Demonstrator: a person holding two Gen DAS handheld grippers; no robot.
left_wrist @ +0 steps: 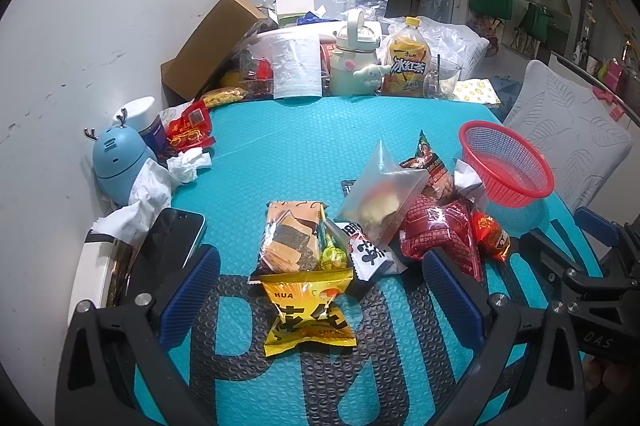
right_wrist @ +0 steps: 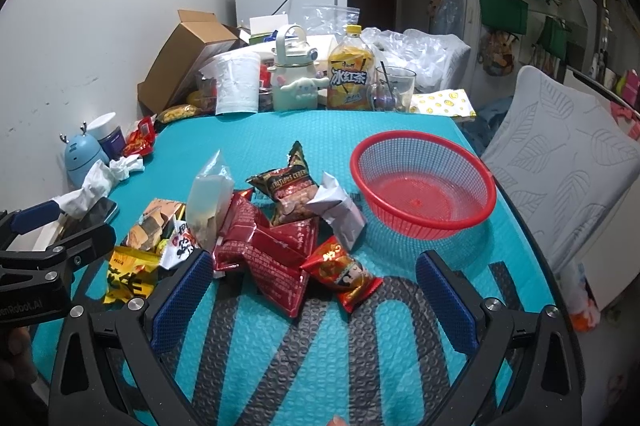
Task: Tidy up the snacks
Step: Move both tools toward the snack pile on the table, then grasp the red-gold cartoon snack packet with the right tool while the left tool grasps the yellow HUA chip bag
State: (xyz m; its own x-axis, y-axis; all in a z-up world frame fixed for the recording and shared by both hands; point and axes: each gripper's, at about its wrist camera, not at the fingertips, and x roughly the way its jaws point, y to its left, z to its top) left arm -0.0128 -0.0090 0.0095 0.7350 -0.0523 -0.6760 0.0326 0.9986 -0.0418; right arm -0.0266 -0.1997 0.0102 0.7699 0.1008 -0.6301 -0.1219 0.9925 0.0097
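A pile of snack packets lies on the teal mat (left_wrist: pixel 280 146). In the left wrist view, a yellow packet (left_wrist: pixel 310 314) lies between the fingers of my open left gripper (left_wrist: pixel 320 290), with an orange biscuit packet (left_wrist: pixel 290 238) just beyond. In the right wrist view, my open right gripper (right_wrist: pixel 316 290) is wide around a small red-orange packet (right_wrist: pixel 342 272) and dark red packets (right_wrist: pixel 264 250). A red mesh basket (right_wrist: pixel 424 186) stands empty at the right; it also shows in the left wrist view (left_wrist: pixel 506 162). A clear bag (right_wrist: pixel 208 198) stands in the pile.
A phone (left_wrist: pixel 168 242) and crumpled tissues (left_wrist: pixel 152 186) lie at the left edge, beside a blue deer-shaped gadget (left_wrist: pixel 116 162). Bottles, a cup, a cardboard box (right_wrist: pixel 180 66) and plastic bags crowd the far edge. A grey cushioned chair (right_wrist: pixel 560 162) stands at the right.
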